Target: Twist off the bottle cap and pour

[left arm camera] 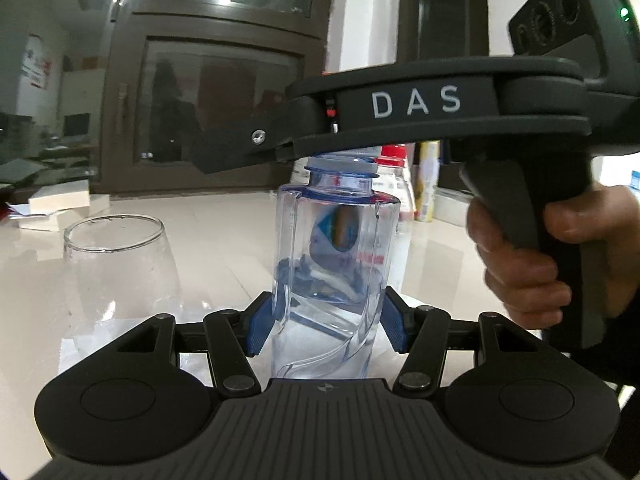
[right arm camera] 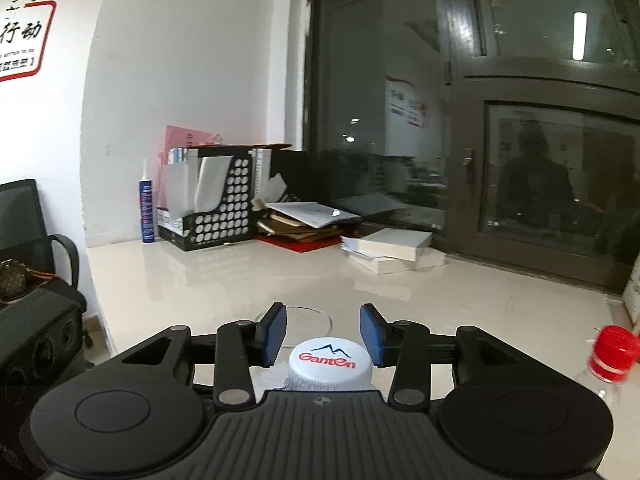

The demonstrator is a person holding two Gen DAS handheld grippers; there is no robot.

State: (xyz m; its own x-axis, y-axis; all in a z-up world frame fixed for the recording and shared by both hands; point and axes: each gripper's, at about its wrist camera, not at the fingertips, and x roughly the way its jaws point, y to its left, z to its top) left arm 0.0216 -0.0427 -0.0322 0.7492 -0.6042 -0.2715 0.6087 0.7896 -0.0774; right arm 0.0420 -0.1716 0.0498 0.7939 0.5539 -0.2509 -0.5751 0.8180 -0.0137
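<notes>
The clear blue-tinted bottle stands upright between the left gripper's blue pads, partly filled, its white cap with a red logo still on, sitting between and just below the right gripper's parted pads.

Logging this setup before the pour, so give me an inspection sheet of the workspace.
Surface: glossy pale table.
Job's things: clear bottle upright, white cap on; empty glass beside it.
Clutter: red-capped bottle, books, file box, tube.
Grippers: left gripper pads against bottle sides; right gripper open around cap.
Cables: nothing seen.
Surroundings: dark window, white wall.
</notes>
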